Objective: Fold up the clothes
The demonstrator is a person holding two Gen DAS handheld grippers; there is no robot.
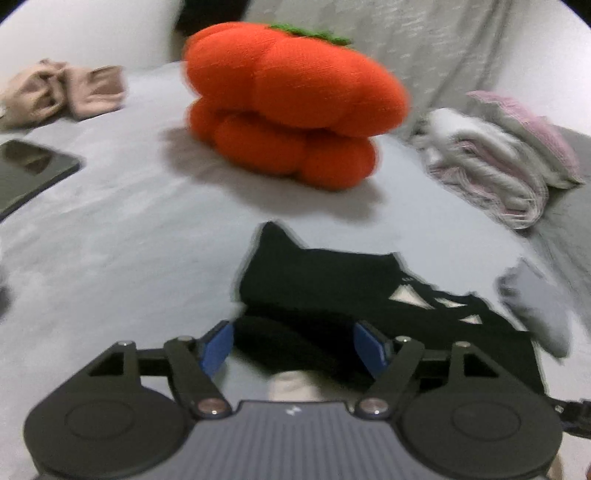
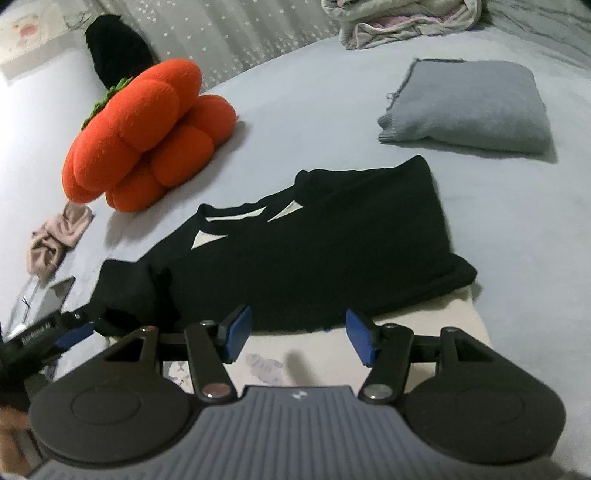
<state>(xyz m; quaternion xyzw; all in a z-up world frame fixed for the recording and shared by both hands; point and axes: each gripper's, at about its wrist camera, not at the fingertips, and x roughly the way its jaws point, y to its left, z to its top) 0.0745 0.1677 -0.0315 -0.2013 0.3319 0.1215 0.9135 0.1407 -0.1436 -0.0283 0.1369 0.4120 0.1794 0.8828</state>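
Observation:
A black garment with white stripes [image 2: 314,251] lies folded on the grey bed sheet [image 2: 517,240], its near edge over a cream cloth [image 2: 424,325]. My right gripper [image 2: 299,336] is open at that near edge, blue pads apart, with nothing pinched. In the left wrist view the same black garment [image 1: 332,284] is blurred. My left gripper [image 1: 295,347] is open with a bunched black end of the garment between its blue pads, which stand beside it. One of the left gripper's fingers [image 2: 74,338] shows at the garment's left end in the right wrist view.
An orange pumpkin plush [image 2: 147,136] sits beyond the garment on the left. A folded grey sweater [image 2: 465,107] lies at the back right, with a crumpled pink and white pile [image 2: 399,18] behind it. A beige cloth [image 2: 59,240] and a dark phone [image 1: 33,170] lie to the left.

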